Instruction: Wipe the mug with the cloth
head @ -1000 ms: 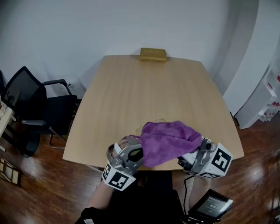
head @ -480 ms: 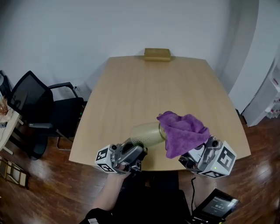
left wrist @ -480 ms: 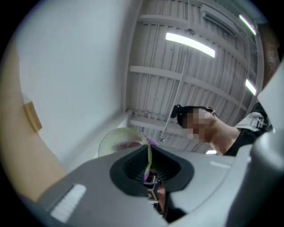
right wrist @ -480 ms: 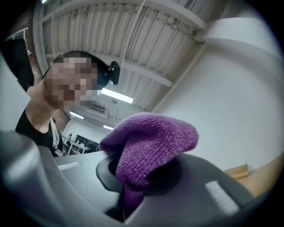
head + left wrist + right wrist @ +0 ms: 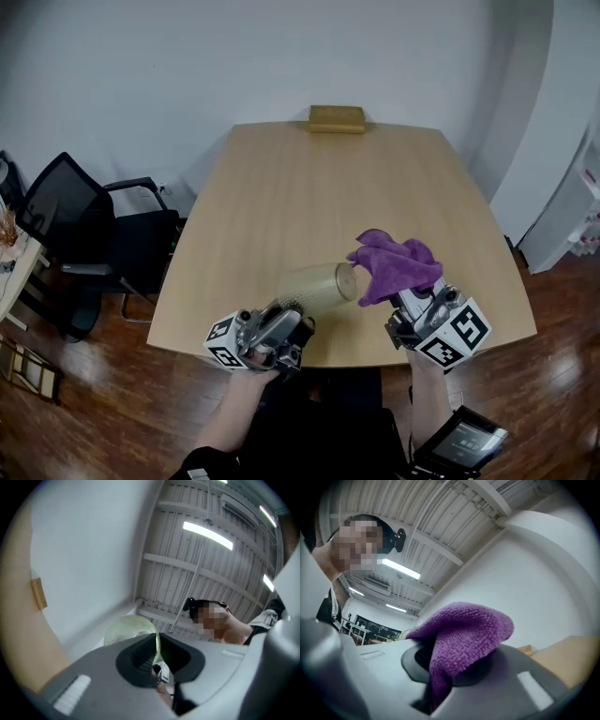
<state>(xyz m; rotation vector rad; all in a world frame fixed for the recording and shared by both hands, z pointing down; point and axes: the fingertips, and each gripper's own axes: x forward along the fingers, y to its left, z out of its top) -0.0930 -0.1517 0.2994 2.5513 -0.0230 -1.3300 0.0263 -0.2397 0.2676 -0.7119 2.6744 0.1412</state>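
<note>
The right tool's (image 5: 410, 302) tips are buried under the cloth (image 5: 396, 262), a fuzzy purple terry rag bunched in soft folds. Its own view shows the jaws clamped on that cloth (image 5: 464, 634). The left tool (image 5: 289, 319) pinches the thin wall of the mug (image 5: 317, 286), a pale, translucent yellow-green cup held on its side over the wooden surface's (image 5: 309, 187) near edge. Its mouth faces the cloth, but contact is unclear. In the left gripper view only part of the mug's (image 5: 129, 629) curved wall shows.
</note>
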